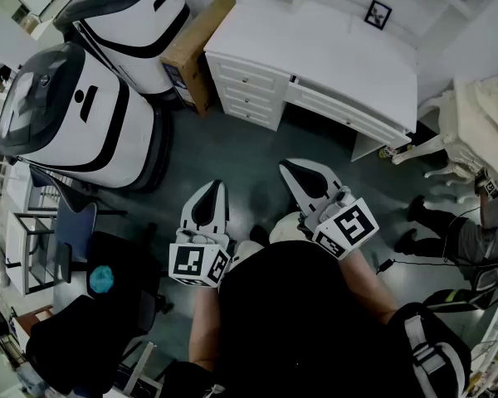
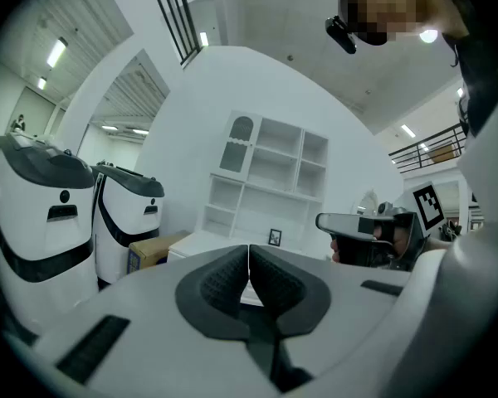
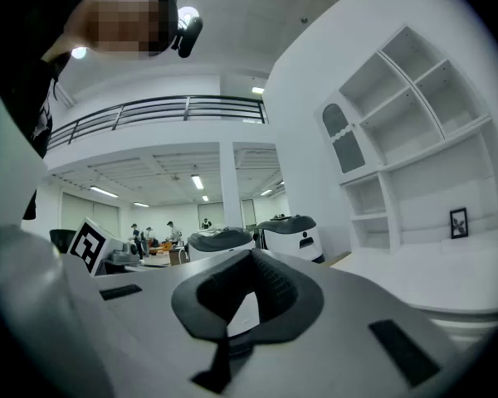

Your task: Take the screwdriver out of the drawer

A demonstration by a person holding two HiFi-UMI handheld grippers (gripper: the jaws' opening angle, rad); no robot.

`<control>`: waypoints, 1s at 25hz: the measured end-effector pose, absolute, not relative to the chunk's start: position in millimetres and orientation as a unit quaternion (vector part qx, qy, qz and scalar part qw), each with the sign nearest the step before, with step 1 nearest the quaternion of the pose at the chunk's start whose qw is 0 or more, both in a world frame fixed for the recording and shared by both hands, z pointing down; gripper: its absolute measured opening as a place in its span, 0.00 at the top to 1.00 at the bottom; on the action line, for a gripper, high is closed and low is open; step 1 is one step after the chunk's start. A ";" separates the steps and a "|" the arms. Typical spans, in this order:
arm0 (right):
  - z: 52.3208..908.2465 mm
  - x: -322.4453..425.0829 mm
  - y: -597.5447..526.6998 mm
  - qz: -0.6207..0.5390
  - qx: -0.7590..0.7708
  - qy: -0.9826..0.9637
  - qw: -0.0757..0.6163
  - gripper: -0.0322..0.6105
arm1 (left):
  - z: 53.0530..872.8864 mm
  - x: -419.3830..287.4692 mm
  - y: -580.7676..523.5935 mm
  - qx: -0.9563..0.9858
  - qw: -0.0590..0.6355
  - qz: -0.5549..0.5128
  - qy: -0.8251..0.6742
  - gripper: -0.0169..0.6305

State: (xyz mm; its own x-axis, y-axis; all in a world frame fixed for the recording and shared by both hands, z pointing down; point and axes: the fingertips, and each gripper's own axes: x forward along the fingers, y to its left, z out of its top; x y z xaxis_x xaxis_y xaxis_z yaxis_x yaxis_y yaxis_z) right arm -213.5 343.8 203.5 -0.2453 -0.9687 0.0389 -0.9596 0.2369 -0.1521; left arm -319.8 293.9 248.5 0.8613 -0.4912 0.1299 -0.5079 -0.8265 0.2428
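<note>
The white left gripper (image 1: 219,186) and white right gripper (image 1: 285,166), jaws pressed together on nothing, hover short of the white wooden desk (image 1: 315,52). Its drawers (image 1: 242,88) are closed, and the screwdriver is hidden from view.

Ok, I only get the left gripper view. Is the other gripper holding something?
Observer: No. The right gripper is shut, nothing between its jaws.
Operator: Is anything open over there?
Observer: In the head view the desk's drawers all look shut.
Operator: Anybody else around?
Observer: Yes, someone's legs show right of the desk, in the head view.
</note>
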 end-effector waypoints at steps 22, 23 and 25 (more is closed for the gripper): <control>222.2 -194.6 344.4 -0.099 -0.625 0.773 0.044 0.92 | 270.5 -290.1 301.3 0.958 0.149 0.057 -0.236 0.94; 225.5 -189.2 341.5 -0.105 -0.624 0.773 0.043 0.92 | 272.3 -285.0 298.9 0.958 0.149 0.060 -0.237 0.94; 231.1 -178.4 334.6 -0.115 -0.620 0.775 0.040 0.92 | 276.6 -275.3 293.0 0.957 0.151 0.065 -0.239 0.94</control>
State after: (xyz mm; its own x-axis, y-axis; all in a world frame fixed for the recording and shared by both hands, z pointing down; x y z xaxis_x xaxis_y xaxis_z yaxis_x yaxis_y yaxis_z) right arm -178.4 334.6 231.1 -0.2275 -0.9705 0.0799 -0.9521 0.2045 -0.2274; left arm -275.3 293.0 276.6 0.8772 -0.4382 0.1960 -0.4773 -0.8401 0.2577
